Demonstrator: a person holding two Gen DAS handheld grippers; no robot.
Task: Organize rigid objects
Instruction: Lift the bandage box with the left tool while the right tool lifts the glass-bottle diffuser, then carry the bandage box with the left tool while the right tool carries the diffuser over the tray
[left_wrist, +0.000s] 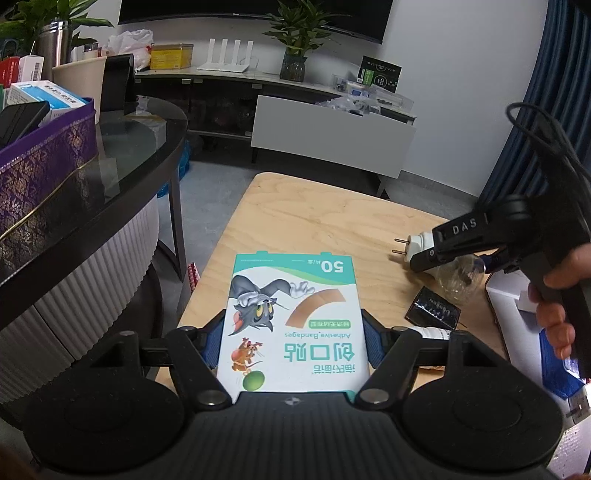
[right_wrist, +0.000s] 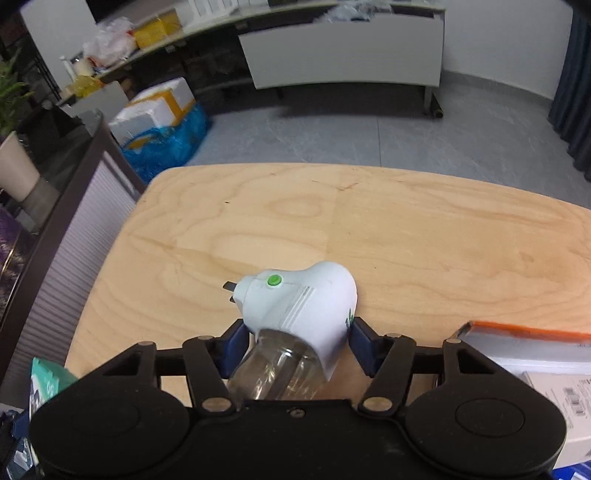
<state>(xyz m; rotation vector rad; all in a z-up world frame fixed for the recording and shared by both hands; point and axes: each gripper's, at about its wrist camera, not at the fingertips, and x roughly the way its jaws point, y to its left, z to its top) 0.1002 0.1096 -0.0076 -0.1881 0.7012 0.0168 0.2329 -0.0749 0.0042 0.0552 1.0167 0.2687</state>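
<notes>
Pale plywood tabletop (right_wrist: 369, 229): rounded corners, wood grain plain to see, carrying the loose items.
Left tool (left_wrist: 291, 339): blue pads pressed against both long edges of a flat white-and-teal cardboard bandage box (left_wrist: 293, 317), holding it above the tabletop's near edge.
Box print: reads upside down in the left wrist view; "50" on the teal band, "Adhesive Bandages" in teal, large Chinese characters "创口贴", a grey cartoon cat, a brown mouse on a green ball, and a tan plaster strip.
Right tool (right_wrist: 295, 343): closed on a white plastic plug-in vaporizer with a clear bottle (right_wrist: 299, 306); the pads grip the white housing where it meets the bottle.
Vaporizer detail: round green button on top, two metal prongs pointing away from the tool; whether it rests on the wood or hangs just above it cannot be told.
Right tool body: white letters "DAS" on its black side in the left wrist view, with the person's right hand (left_wrist: 557, 314) on the grip.
Black glossy packet (left_wrist: 433, 309): lies on the tabletop below the vaporizer, lettering too small to read.
Purple patterned storage box (left_wrist: 44, 173): sits on the dark glass counter at left, holding white-and-blue cartons.
</notes>
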